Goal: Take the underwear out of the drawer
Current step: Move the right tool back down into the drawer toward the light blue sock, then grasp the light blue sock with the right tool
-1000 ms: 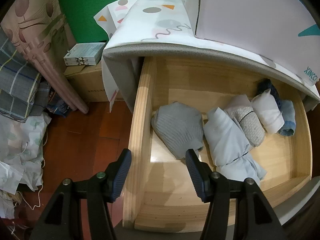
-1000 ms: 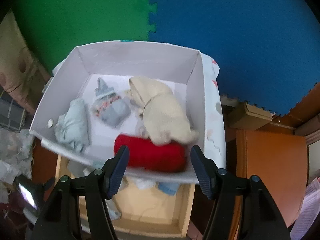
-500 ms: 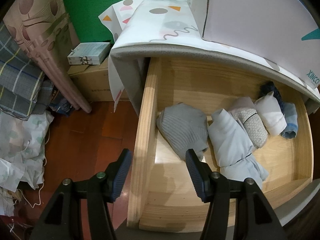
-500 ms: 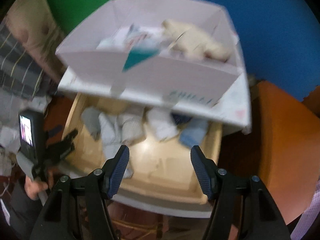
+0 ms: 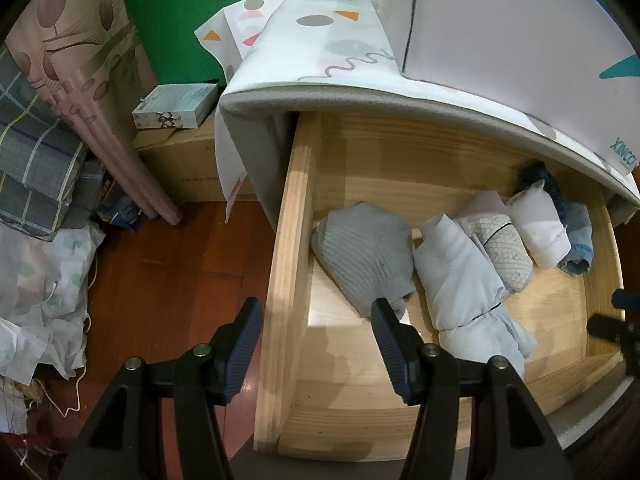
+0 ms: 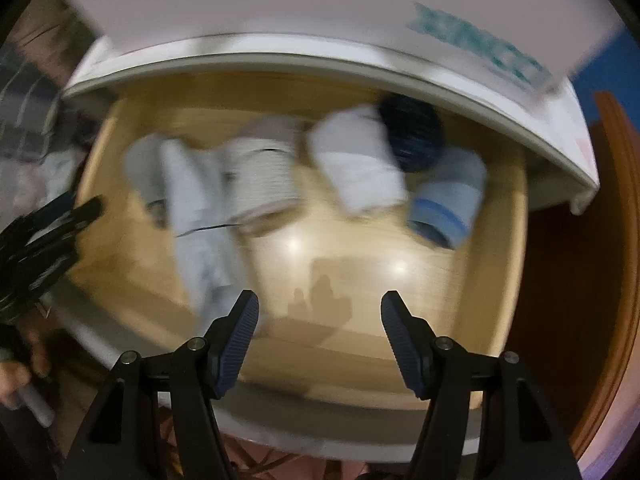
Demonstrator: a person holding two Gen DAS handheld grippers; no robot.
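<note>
The wooden drawer stands pulled out with several rolled and folded underwear pieces in a row: a grey ribbed one, a pale blue one, a patterned one, a white one and a blue one. My left gripper is open and empty over the drawer's left wall. My right gripper is open and empty above the drawer's front, in a blurred view; the white roll and the blue roll lie ahead of it.
A white storage box stands on the patterned cloth above the drawer. Left of the drawer are wooden floor, a cardboard box, a curtain and piled fabric. The right gripper's tip shows at the right edge.
My right gripper has swung down from over the white box to over the open drawer. My left gripper has drifted a little left.
</note>
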